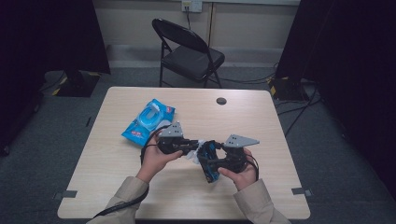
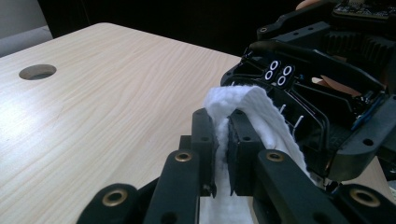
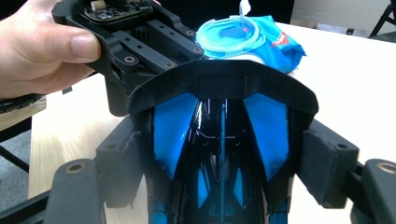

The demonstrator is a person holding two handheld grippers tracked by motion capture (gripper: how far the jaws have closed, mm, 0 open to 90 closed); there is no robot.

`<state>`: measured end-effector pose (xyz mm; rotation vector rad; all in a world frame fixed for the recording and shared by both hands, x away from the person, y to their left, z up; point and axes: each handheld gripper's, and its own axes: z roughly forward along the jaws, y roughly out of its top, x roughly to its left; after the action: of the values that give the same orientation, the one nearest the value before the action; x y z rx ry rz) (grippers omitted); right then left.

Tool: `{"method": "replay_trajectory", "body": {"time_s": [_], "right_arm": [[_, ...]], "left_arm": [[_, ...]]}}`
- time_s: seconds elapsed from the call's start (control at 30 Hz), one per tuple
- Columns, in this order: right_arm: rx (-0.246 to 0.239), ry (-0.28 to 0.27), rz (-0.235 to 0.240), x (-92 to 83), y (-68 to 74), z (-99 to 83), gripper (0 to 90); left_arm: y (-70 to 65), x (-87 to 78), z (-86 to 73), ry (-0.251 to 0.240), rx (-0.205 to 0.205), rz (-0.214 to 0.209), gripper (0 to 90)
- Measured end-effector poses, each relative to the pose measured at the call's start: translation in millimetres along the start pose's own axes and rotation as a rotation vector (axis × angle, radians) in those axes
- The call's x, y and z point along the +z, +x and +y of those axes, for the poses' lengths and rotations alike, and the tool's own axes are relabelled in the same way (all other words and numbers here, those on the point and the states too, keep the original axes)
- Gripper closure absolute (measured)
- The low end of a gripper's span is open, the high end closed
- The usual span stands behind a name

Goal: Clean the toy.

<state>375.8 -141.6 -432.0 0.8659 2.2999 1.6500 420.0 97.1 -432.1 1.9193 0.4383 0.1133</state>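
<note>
A pale wooden surface [image 1: 140, 186] fills the middle of the high view, with a black folding chair [image 1: 189, 53] beyond its far edge at the top of the frame and a round cable hole [image 1: 221, 101] near that edge. At centre left lies a blue wet-wipe pack [image 1: 149, 121], its lid flipped up; the right gripper view shows the same pack at top centre, a white tip standing out of its opening. Just below and right of the pack, a person's two hands meet over the middle of the surface. The right gripper [image 1: 219, 161], at centre right, has its jaws spread wide and clamped on a black-and-blue device [image 3: 219, 140], which the right gripper view shows wedged between the padded jaws at bottom centre and blocking much of the scene behind. The left gripper [image 1: 189, 148] points at it from the left. The left gripper view shows its jaws pinched shut on a folded white wipe [image 2: 247, 107], whose upper fold lies against the black device at centre right.
</note>
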Motion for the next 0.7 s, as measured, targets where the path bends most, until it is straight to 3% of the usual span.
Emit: {"method": "replay_trajectory", "body": {"time_s": [0.33, 0.7], "right_arm": [[0.002, -0.006, -0.002, -0.5, -1.1, -0.3, 25.7], [0.002, -0.021, -0.006, -2.8, -1.4, 2.6, 25.7]], "left_arm": [[-2.9, 8.2, -4.5, 0.041, 0.009, -0.012, 83.3], [-13.4, 24.5, -21.2, 0.090, 0.009, -0.051, 83.3]]}}
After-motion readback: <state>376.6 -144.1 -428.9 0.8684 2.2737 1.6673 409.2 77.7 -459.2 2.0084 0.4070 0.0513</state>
